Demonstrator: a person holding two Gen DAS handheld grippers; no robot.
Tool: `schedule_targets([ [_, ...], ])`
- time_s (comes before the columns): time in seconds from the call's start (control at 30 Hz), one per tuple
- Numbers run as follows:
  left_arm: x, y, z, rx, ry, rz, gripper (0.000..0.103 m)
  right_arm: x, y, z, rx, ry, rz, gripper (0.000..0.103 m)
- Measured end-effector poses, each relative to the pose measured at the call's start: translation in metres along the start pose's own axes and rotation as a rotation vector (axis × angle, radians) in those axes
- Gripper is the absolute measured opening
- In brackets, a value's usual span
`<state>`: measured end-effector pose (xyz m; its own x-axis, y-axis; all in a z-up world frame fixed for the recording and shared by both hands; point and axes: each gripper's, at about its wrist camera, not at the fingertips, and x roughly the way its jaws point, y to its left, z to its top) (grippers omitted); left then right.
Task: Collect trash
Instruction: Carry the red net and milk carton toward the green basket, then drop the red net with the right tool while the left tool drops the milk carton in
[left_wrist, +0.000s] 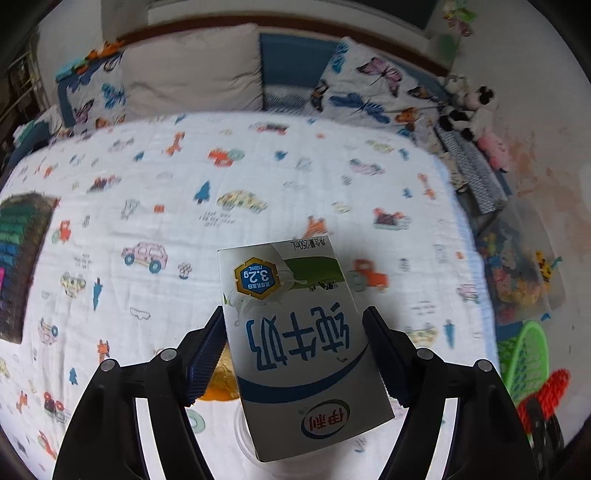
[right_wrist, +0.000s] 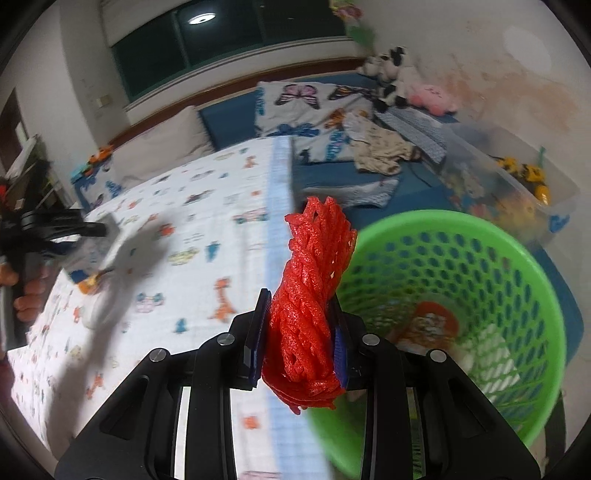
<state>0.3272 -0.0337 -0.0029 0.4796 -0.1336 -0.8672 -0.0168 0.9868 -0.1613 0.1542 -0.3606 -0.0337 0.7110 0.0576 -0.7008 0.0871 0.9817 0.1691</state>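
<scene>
Left gripper (left_wrist: 293, 354) clamping milk carton (left_wrist: 295, 343); right gripper (right_wrist: 300, 343) pinching red foam net (right_wrist: 310, 306) beside green basket (right_wrist: 546, 302).

The milk carton (left_wrist: 295, 347) is a white and grey box with blue characters, a blue swoosh, a red oval logo and a blue hexagon badge reading 3.2g. It stands tilted above the printed bedsheet (left_wrist: 258, 177), its print upside down in the left wrist view. The red foam net (right_wrist: 310, 295) is a bunched, twisted mesh sleeve, upright, just beside the near rim of the green basket (right_wrist: 498, 236). That basket is perforated plastic, open-topped, beside the bedsheet's edge; 1 orange wrapper (right_wrist: 432, 321) and 1 white mesh piece (right_wrist: 491, 354) lie inside.
</scene>
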Motion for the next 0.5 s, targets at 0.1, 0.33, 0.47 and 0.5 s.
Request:
schedule_targets([
  [0.1,-0.017,-0.012,-0.001,0.029,-0.024,-0.037,0.071,0.0,-0.022,0.003,0.035,0.007,-0.042,0.033],
  [0.33,-0.044,-0.057,-0.013,0.121,-0.053,-0.124,0.071,0.0,-0.066,0.004,0.092,0.01,-0.147,0.046],
  [0.47,-0.056,-0.086,-0.023,0.182,-0.063,-0.171,0.071,-0.006,-0.083,0.001,0.125,-0.005,-0.171,0.06],
  [0.5,-0.058,-0.093,-0.025,0.194,-0.065,-0.18,0.071,-0.008,-0.086,0.0,0.129,-0.006,-0.172,0.06],
])
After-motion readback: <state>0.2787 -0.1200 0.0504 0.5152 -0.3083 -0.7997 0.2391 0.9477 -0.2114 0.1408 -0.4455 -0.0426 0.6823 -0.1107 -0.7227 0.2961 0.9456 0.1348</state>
